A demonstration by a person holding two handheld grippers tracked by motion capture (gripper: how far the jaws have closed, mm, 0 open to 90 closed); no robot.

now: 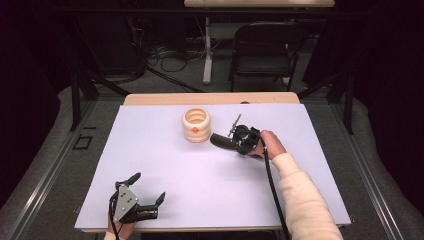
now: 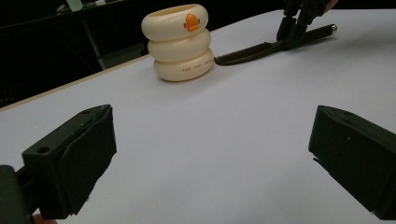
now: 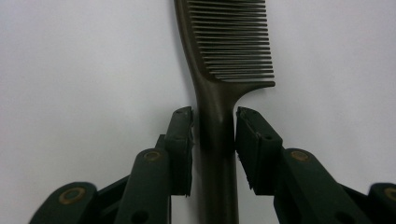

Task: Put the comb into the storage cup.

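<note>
Near the front edge of the bench [image 1: 165,165] the left hand-held gripper [image 1: 145,189] rests wide open and holds nothing. Farther in, the right hand-held gripper [image 3: 214,130] has its jaws on both sides of the comb [image 3: 224,70] handle, almost closed; the grasp seems in hand. The comb lies flat just beside the cream holder [image 1: 196,125]. Next I judge a firm squeeze, a lift, then tilting it over the holder. Room around is free.

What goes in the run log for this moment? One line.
right hand-held gripper: closing on comb handle | left hand-held gripper: open, idle | ringed cup: upright
</note>
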